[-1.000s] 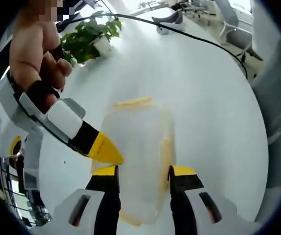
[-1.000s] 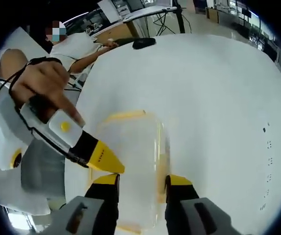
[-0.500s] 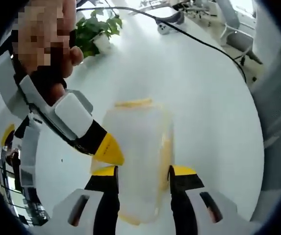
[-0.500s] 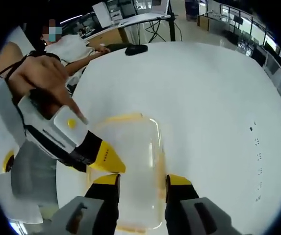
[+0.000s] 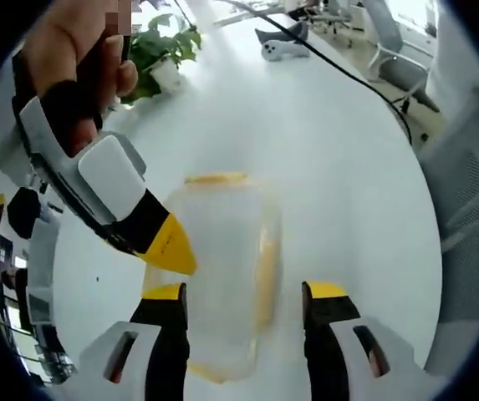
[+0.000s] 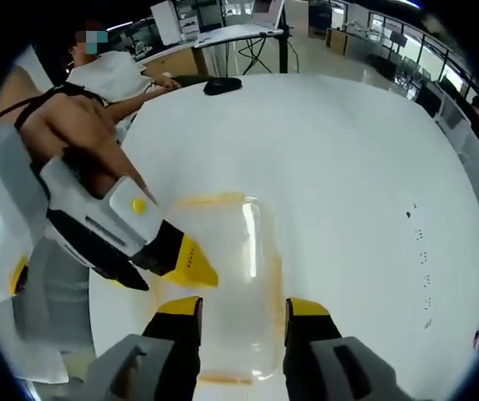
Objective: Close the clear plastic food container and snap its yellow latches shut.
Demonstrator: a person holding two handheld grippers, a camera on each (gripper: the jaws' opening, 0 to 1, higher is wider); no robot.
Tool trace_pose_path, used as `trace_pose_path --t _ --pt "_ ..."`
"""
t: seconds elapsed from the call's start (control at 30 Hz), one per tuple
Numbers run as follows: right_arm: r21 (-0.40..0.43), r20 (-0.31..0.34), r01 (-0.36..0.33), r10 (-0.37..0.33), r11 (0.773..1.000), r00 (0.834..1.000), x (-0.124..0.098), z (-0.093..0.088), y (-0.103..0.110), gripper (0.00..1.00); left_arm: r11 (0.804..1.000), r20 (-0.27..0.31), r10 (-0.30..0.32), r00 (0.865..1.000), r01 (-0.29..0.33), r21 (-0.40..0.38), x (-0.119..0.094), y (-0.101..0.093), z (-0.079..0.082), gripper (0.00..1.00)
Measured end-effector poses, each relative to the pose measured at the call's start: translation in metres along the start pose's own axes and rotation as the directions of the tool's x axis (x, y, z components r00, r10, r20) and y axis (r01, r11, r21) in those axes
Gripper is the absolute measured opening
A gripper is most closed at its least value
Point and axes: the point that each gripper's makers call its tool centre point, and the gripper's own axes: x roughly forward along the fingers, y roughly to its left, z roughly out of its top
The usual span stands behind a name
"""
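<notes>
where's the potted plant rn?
Left gripper view, top left: the potted plant sits on the white table, beyond the container.

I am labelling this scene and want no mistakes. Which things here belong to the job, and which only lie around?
For the job:
- clear plastic food container
- its yellow latches
- left gripper, jaws open
- right gripper

Lying about:
- green potted plant
- black cable
- dark flat object at the round white table edge
</notes>
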Motion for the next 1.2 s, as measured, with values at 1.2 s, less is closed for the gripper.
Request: trace_pose_path --t 1.2 --pt "0.022 0.046 0.104 -0.105 0.994 0.993 -0.012 -0.037 0.03 0.63 0.998 -0.005 -0.014 1.0 0.013 -0.056 -0.015 0.025 -0.03 0.68"
